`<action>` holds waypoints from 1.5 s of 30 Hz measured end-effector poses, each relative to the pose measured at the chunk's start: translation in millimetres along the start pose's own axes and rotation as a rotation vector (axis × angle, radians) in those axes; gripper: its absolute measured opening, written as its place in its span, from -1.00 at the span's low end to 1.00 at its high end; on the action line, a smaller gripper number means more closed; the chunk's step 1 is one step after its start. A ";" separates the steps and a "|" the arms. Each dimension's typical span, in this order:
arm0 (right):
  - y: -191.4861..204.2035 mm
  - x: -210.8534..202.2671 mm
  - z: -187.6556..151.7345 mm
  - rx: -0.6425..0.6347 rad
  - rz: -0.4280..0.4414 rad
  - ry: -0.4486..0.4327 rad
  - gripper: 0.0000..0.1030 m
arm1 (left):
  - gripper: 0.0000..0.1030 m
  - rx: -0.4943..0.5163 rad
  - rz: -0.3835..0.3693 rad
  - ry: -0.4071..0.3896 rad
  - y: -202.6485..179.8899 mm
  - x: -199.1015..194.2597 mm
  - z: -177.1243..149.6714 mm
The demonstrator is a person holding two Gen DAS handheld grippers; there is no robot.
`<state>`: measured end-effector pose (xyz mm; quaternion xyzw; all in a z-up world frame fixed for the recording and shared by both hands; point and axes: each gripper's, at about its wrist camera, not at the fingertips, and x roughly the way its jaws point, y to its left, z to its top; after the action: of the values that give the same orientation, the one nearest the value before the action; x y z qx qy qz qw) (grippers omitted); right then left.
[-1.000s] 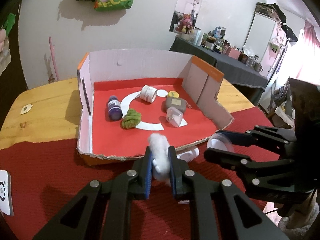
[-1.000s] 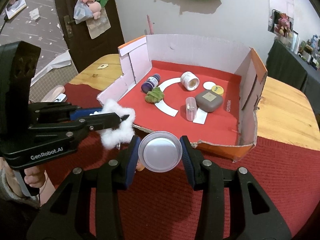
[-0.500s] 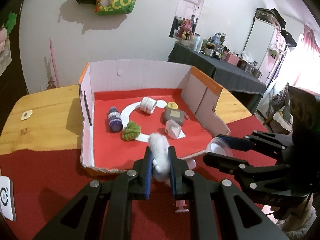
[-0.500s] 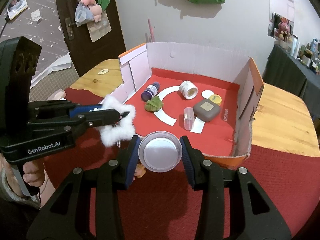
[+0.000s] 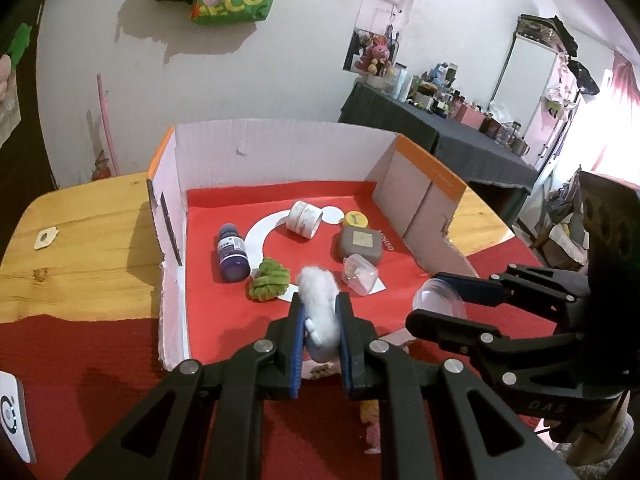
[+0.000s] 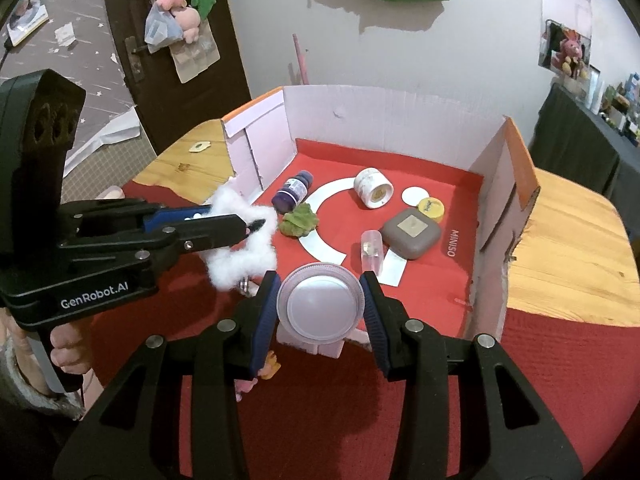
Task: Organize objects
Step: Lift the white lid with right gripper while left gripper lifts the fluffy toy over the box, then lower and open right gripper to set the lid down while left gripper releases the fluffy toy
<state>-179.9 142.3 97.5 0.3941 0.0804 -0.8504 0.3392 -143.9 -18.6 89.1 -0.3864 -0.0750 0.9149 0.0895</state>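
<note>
My left gripper (image 5: 320, 322) is shut on a white fluffy scrunchie (image 5: 320, 300), held above the front edge of the open cardboard box (image 5: 280, 148); the scrunchie also shows in the right wrist view (image 6: 244, 244). My right gripper (image 6: 320, 308) is shut on a round clear plastic lid (image 6: 320, 306), held over the box's front edge, to the right of the left gripper; the lid also shows in the left wrist view (image 5: 440, 300). Inside the box lie a purple bottle (image 5: 231, 254), a green scrunchie (image 5: 269, 280), a tape roll (image 5: 305, 219), a grey square case (image 5: 360, 245), a clear small container (image 5: 359, 274) and a yellow disc (image 5: 356, 219).
The box stands on a wooden table (image 5: 88, 232) partly covered by a red cloth (image 5: 88, 352). A small pink figure (image 5: 372, 420) lies on the cloth under the grippers. A white device (image 5: 14, 416) lies at the cloth's left edge. A dark cluttered table (image 5: 460, 140) stands behind.
Both grippers have risen and moved forward toward the box, each still holding its object; they now hang over the box's front edge.
</note>
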 end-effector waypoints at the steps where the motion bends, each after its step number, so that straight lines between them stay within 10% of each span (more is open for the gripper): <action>1: -1.2 2.7 0.7 0.002 0.002 0.005 -0.24 | -0.71 -0.003 0.000 0.006 1.9 3.0 0.2; 45: -36.2 77.3 6.6 0.058 0.032 0.162 -0.24 | -0.70 -0.069 -0.003 0.162 36.1 74.5 2.7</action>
<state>-242.7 127.4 41.2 0.4724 0.0767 -0.8122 0.3337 -200.7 -37.4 31.9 -0.4620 -0.0995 0.8773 0.0832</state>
